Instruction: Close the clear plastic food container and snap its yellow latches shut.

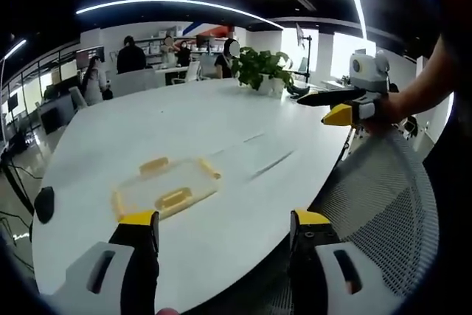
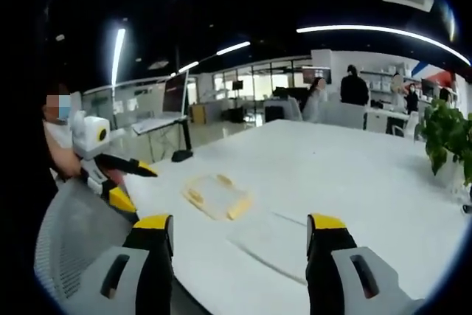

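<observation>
**Container flat on the table, both grippers held clear of it**

The container [image 1: 166, 186] is seen lying on the white table [image 1: 221, 123], near the table's front edge. Yellow latches [image 1: 153, 165] are seen along its sides; whether the lid is fully seated cannot be told. In the right gripper view the container [image 2: 215, 195] is seen from the other side, again near the table edge.

The left gripper [image 1: 225, 230] is held just short of the container, above the table edge, with its jaws spread wide and nothing between them. The right gripper [image 2: 240, 237] is likewise held with jaws apart and empty, the container lying beyond them.

In the left gripper view the right gripper [image 1: 346, 105] is seen well apart from the container, off the table's right edge, over a mesh chair [image 1: 376, 197]. A potted plant [image 1: 259, 69] stands at the table's far end, well beyond the container. People are seen at desks behind it.
</observation>
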A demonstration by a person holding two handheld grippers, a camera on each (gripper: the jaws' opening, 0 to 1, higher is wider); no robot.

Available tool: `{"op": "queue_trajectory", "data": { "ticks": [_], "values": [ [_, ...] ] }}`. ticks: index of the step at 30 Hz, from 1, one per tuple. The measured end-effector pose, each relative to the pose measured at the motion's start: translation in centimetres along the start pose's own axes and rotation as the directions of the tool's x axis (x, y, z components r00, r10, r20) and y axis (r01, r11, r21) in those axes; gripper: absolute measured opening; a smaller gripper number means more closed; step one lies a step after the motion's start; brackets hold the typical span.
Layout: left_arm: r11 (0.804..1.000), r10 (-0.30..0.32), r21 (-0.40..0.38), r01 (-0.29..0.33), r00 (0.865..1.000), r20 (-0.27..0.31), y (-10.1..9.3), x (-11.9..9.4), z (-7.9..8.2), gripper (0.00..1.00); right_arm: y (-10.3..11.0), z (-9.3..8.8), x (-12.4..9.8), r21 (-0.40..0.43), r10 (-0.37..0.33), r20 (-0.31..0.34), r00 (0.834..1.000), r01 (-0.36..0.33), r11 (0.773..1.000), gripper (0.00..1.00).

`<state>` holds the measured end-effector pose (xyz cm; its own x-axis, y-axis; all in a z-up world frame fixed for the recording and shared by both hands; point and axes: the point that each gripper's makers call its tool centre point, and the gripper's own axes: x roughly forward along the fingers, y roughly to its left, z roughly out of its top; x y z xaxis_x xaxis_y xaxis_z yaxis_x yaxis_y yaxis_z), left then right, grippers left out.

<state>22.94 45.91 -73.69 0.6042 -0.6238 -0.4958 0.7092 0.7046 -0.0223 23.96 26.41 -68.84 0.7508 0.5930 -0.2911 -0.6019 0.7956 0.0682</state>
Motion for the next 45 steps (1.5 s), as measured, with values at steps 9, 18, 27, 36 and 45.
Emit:
{"op": "queue_trajectory", "data": {
  "ticks": [9, 18, 27, 36, 45],
  "values": [
    [1.000, -0.003, -0.008, 0.003, 1.000, 0.013, 0.5, 0.3, 0.6, 0.72, -0.2, 1.7, 0.4, 0.034, -0.011, 0.045, 0.999, 0.009, 0.999, 0.74],
    [1.000, -0.018, -0.018, 0.018, 1.000, 0.001, 1.2, 0.5, 0.4, 0.72, -0.1, 2.5, 1.5, 0.035, 0.007, 0.053, 0.999, -0.009, 0.999, 0.73],
    [0.999, -0.033, -0.021, 0.033, 0.999, -0.008, 2.1, 0.4, 0.4, 0.69, 1.1, 2.6, 3.3, -0.012, 0.061, 0.035, 0.998, -0.061, 0.998, 0.73],
    [0.999, -0.034, -0.031, 0.033, 0.999, -0.019, 2.9, 0.6, 0.1, 0.72, 2.0, 2.5, 4.3, -0.049, 0.104, 0.021, 0.994, -0.103, 0.993, 0.73],
    [0.999, -0.050, -0.015, 0.049, 0.998, -0.030, 3.1, 0.8, 0.1, 0.72, 1.9, 2.2, 4.8, -0.048, 0.107, 0.009, 0.994, -0.106, 0.993, 0.73]
  ]
}}
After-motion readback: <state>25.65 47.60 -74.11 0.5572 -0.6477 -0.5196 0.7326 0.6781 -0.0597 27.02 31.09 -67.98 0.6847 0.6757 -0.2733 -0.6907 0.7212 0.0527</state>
